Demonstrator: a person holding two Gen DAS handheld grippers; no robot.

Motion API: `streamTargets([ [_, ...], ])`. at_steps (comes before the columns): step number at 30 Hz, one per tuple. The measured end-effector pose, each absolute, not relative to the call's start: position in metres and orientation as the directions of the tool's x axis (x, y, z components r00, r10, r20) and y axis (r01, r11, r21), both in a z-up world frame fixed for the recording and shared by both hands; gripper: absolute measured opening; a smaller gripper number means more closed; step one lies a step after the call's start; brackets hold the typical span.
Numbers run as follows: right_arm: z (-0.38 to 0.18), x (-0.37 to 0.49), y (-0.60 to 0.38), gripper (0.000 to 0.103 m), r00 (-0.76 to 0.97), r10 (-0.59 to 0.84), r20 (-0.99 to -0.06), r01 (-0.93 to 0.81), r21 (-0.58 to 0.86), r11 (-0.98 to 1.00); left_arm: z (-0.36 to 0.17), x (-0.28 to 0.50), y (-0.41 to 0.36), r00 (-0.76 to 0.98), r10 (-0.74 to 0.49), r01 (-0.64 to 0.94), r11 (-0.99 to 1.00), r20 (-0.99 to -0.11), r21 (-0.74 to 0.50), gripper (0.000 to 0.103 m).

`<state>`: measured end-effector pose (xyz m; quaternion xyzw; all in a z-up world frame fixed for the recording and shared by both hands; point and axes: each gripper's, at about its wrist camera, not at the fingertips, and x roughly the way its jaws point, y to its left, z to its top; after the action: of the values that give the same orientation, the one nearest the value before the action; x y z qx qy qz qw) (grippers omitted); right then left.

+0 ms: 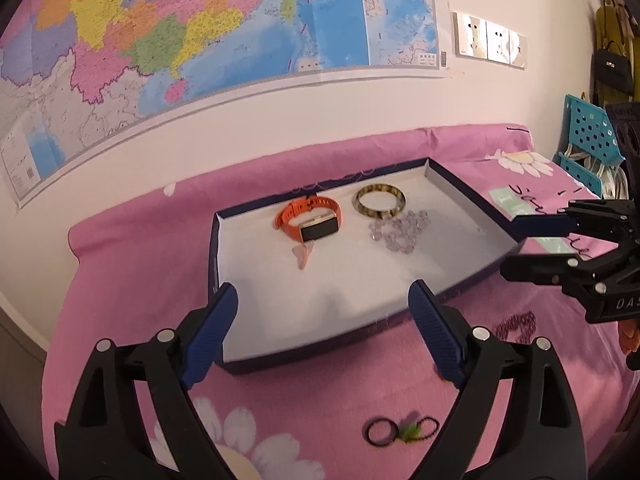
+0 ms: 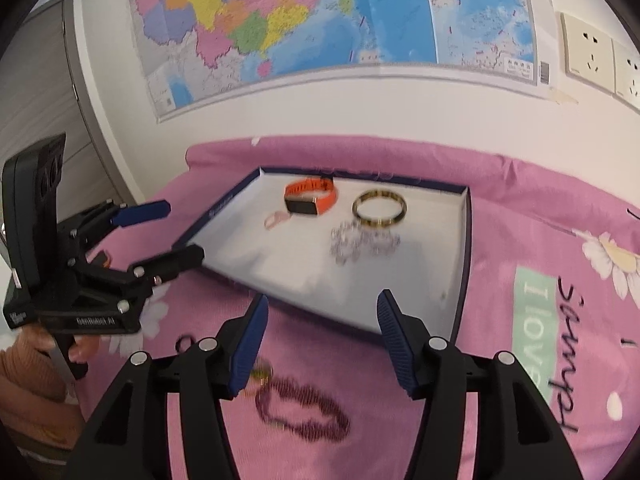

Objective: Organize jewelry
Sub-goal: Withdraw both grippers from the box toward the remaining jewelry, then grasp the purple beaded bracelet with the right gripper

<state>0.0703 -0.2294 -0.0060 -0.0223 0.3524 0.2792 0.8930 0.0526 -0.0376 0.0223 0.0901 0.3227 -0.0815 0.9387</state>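
We hold our left gripper (image 1: 323, 320) above the near edge of the shallow box (image 1: 224, 248), its two blue fingers spread wide with nothing between them but the box's white floor. Our right gripper (image 2: 320, 338) hangs over the pink bedsheet (image 2: 520, 216) just before the box's near wall, its fingers also parted and gripping nothing.

Inside the box, well ahead of both grippers, lie an orange watch (image 1: 310, 216), a mottled bangle (image 1: 380, 200) beside it, a heap of clear beads (image 1: 400, 232) touching the bangle's near side, and a small pink pendant (image 1: 303, 258) just in front of the watch.

Outside the box, on the sheet, a dark purple bead bracelet (image 2: 308, 410) lies below and between the right gripper's fingers, nearer the left one; a small gold piece (image 2: 262, 372) sits at its upper end, partly hidden by that finger and too blurred to name. Two black rings joined by a green tuft (image 1: 402, 431) lie on the sheet beneath the left gripper, close to its right finger.

A map (image 1: 200, 32) hangs on the wall behind the bed.
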Motion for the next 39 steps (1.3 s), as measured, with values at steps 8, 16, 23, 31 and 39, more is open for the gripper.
streamTargets([
  [8,-0.036,0.056,-0.233,0.054,0.537,0.473,-0.698,-0.505,0.183,0.844,0.007,0.036,-0.028,0.753,-0.105,0.214,0.973,-0.650,0.091,0.086],
  [16,-0.050,0.046,-0.236,0.054,0.513,0.454,-0.728,-0.494,0.181,0.850,-0.003,0.022,-0.011,0.731,-0.125,0.210,0.977,-0.671,0.047,0.086],
  [23,-0.053,0.042,-0.239,0.054,0.509,0.450,-0.733,-0.480,0.193,0.856,-0.011,0.009,-0.011,0.716,-0.152,0.240,0.970,-0.681,0.036,0.086],
  [31,-0.055,0.040,-0.240,0.051,0.512,0.448,-0.733,-0.480,0.189,0.857,-0.015,-0.002,-0.019,0.698,-0.186,0.293,0.955,-0.692,0.038,0.086],
  [39,-0.055,0.040,-0.240,0.038,0.521,0.430,-0.737,-0.477,0.166,0.863,-0.022,-0.003,-0.026,0.674,-0.205,0.320,0.947,-0.710,0.030,0.086],
])
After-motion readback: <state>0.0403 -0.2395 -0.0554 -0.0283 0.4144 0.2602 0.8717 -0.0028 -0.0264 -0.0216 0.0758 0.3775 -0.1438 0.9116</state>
